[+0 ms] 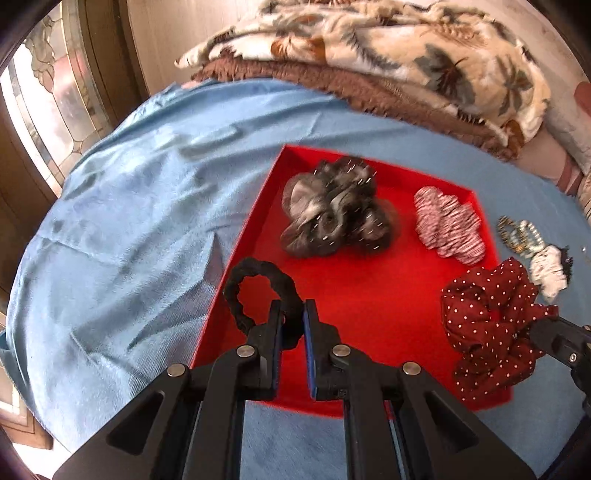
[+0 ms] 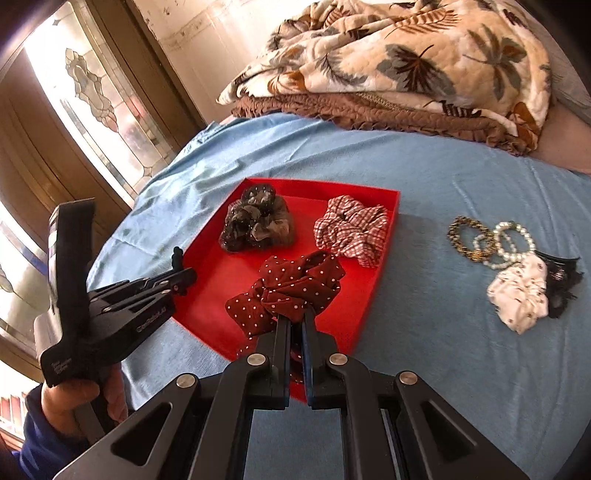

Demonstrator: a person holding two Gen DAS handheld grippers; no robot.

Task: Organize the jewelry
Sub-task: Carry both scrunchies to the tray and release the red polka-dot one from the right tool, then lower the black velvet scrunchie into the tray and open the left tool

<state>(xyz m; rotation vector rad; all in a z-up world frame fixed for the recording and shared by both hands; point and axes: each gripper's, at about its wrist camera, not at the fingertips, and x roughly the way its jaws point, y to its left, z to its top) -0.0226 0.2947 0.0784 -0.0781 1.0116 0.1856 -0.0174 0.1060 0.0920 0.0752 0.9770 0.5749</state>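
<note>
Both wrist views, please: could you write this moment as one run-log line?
left tool: shut on black scrunchie | right tool: shut on polka-dot scrunchie | both over red tray | bracelets: outside tray

a bed is covered by a light blue sheet (image 2: 424, 177), wrinkled toward the left. at its far side lies a bunched cream blanket (image 2: 399, 55) printed with palm leaves, over a brown quilted cover (image 2: 369, 114). behind is a pale, scuffed wall (image 2: 207, 33). at left a wood-framed door with leaded glass (image 2: 92, 88) lets in bright daylight.
</note>
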